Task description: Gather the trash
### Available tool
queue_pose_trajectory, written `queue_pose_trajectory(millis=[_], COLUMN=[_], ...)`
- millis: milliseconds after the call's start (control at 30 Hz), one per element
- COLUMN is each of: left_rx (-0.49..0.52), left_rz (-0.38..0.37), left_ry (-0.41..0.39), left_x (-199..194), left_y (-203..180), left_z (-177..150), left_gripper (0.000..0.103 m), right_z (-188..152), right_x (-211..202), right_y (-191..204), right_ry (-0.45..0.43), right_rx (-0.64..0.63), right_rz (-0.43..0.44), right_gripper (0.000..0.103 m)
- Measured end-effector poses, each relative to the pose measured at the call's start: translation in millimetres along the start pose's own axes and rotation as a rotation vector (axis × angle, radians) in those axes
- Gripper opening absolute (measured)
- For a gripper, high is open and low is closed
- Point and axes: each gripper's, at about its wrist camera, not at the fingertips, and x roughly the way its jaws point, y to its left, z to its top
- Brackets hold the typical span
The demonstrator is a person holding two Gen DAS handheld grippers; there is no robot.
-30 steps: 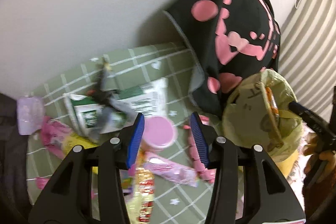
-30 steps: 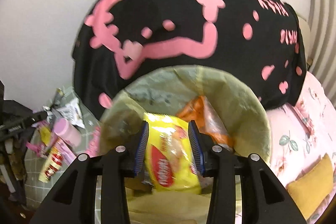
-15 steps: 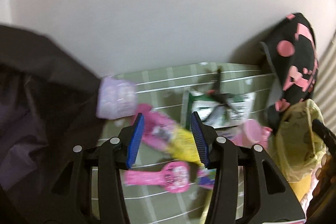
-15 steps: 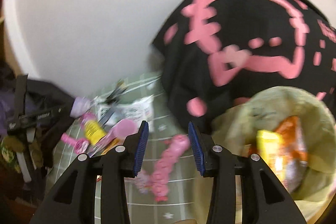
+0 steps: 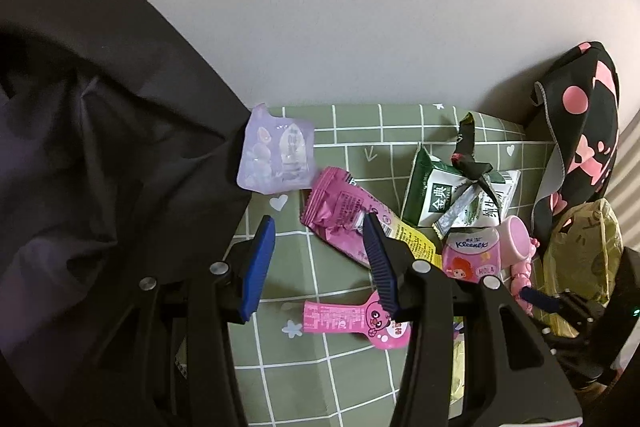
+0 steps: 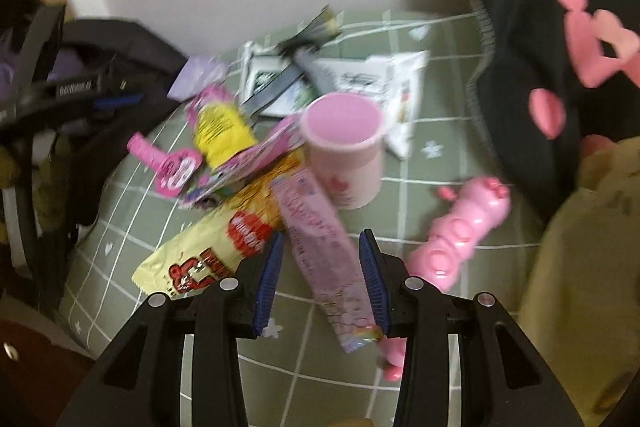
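Note:
Wrappers lie scattered on a green checked cloth [image 5: 352, 131]. My left gripper [image 5: 316, 259] is open and empty above the cloth, with a magenta and yellow wrapper [image 5: 344, 211] beyond its right finger and a pink flat wrapper [image 5: 344, 319] below it. My right gripper [image 6: 322, 275] is open and empty, its fingers either side of a long pale pink wrapper [image 6: 320, 243]. A yellow and red snack packet [image 6: 216, 247] lies to its left, a pink cup [image 6: 344, 151] beyond. The yellow trash bag [image 5: 580, 259] stands at the right.
A black jacket [image 5: 100, 167] covers the left side. A black bag with pink print [image 6: 560, 27] stands at the right against the wall. A lilac packet [image 5: 276, 155], a green and white packet [image 5: 436, 195], a Kleenex pack [image 5: 472, 259] and a pink toy [image 6: 464, 227] also lie on the cloth.
My right gripper let the yellow snack bag go into the trash bag, then swung left and down over the wrappers. My left gripper swung left from the pink cup toward the jacket.

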Motion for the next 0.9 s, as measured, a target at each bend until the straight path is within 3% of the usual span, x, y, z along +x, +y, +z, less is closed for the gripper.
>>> queue_pose_trajectory(millis=[100, 200, 267, 367, 533, 633, 700, 800, 900], left_rx=[-0.003, -0.022, -0.045, -0.08, -0.092, -0.124, -0.138, -0.142, -0.135], left_rz=[-0.024, 0.017, 0.044, 0.065, 0.119, 0.133, 0.137, 0.118, 0.073], left_ry=[-0.027, -0.045, -0.033, -0.009, 0.051, 0.088, 0.096, 0.091, 0.084], left_x=[-2, 3, 13, 30, 60, 72, 75, 74, 71], left_y=[5, 15, 22, 28, 28, 32, 34, 36, 37], left_z=[4, 12, 19, 29, 37, 37, 37, 39, 42], left_gripper=[0.043, 0.043, 0.043, 0.043, 0.042, 0.029, 0.013, 0.003, 0.001], right_z=[-3, -3, -1, 2, 5, 7, 9, 13, 20], right_x=[11, 17, 17, 16, 7, 4, 2, -2, -9], right_y=[8, 7, 3, 0, -8, -10, -10, -9, -6], right_ry=[0.026, 0.046, 0.052, 0.061, 0.065, 0.074, 0.082, 0.084, 0.068], right_rx=[-0.059, -0.058, -0.039, -0.036, -0.001, 0.016, 0.025, 0.036, 0.065], right_rz=[-0.013, -0.021, -0.004, -0.012, -0.01, -0.021, -0.034, -0.054, -0.074], right_gripper=[0.038, 0.037, 0.022, 0.014, 0.014, 0.014, 0.014, 0.014, 0.013])
